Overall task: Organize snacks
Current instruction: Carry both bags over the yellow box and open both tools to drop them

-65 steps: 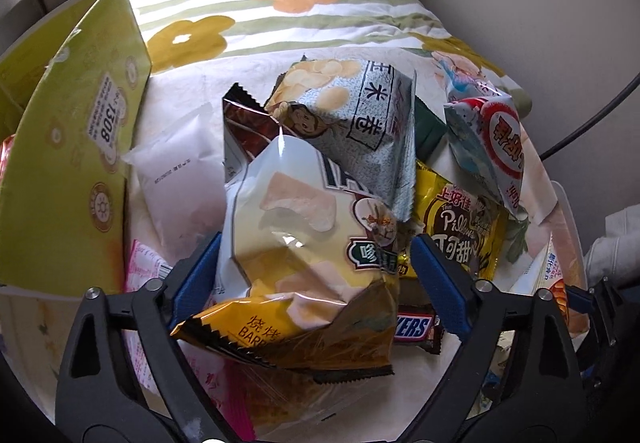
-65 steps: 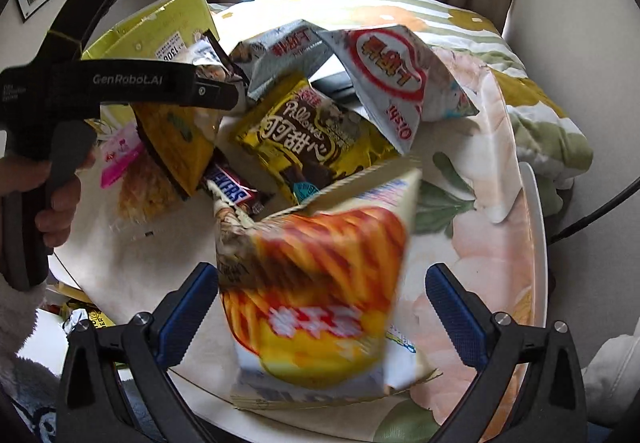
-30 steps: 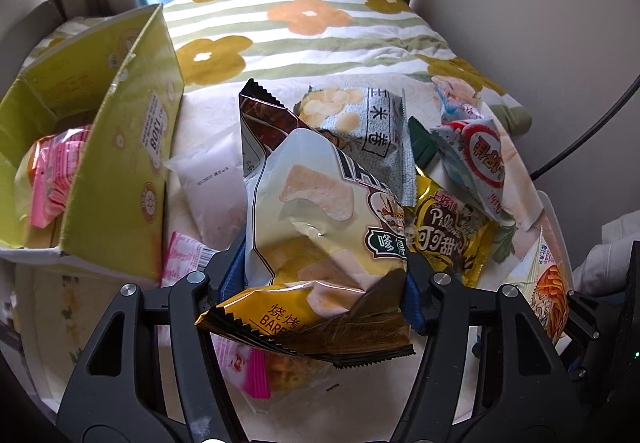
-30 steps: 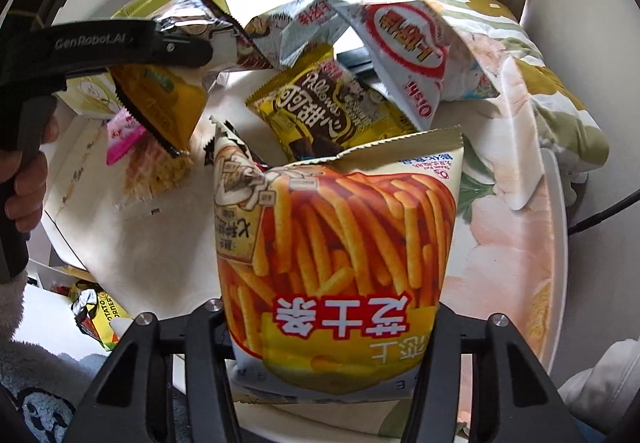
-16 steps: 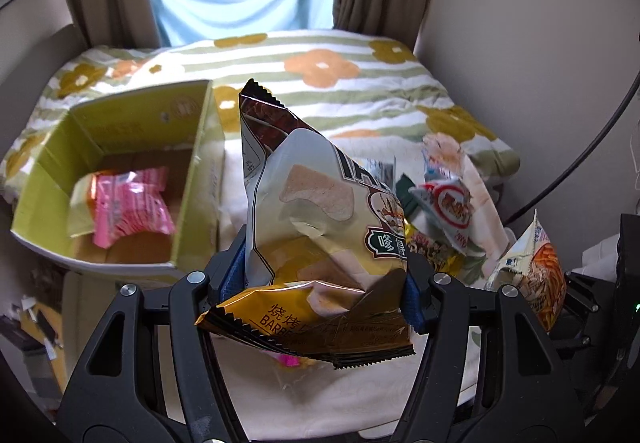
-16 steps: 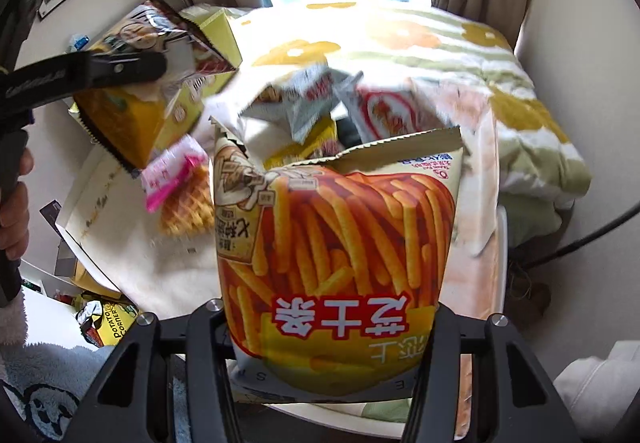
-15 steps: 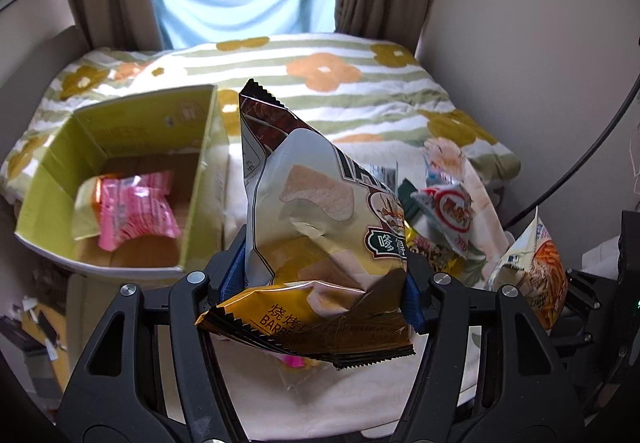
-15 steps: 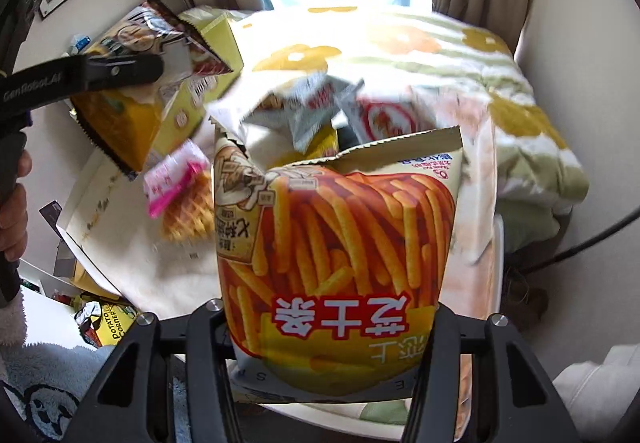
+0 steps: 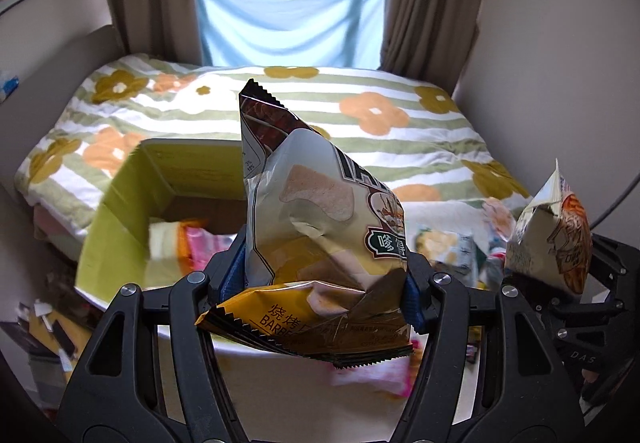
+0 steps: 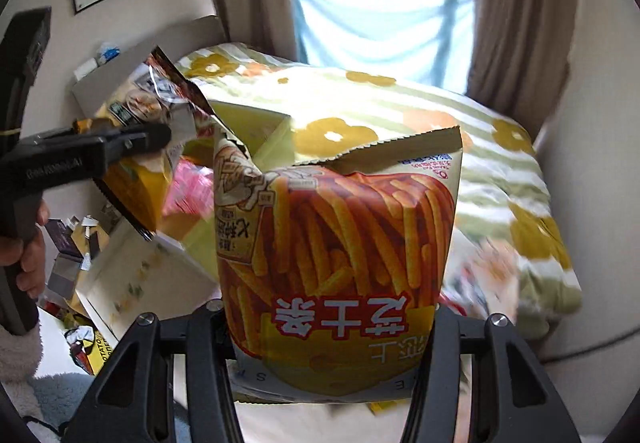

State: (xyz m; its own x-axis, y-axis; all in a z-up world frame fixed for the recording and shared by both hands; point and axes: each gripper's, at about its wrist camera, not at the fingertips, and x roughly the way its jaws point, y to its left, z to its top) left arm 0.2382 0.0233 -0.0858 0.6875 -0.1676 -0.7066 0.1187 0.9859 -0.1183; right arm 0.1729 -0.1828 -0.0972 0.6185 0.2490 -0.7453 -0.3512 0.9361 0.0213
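Left wrist view: left gripper (image 9: pixel 324 283) is clamping a crinkly foil chip bag (image 9: pixel 320 227); right gripper (image 10: pixel 330 327) is clenching a glossy fries-print bag (image 10: pixel 340 263).

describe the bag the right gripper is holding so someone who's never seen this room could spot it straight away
Start at the bed with the striped flower blanket under the window. In front of it, the right gripper clamps a puffy snack bag upright by its lower end. Unlike the silver-and-gold chip bag nearby, it is covered in orange fry sticks, with upside-down red lettering.

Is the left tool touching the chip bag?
Touching. The left wrist view shows the left tool with its blue pads pressed against both sides of the chip bag, holding it up.
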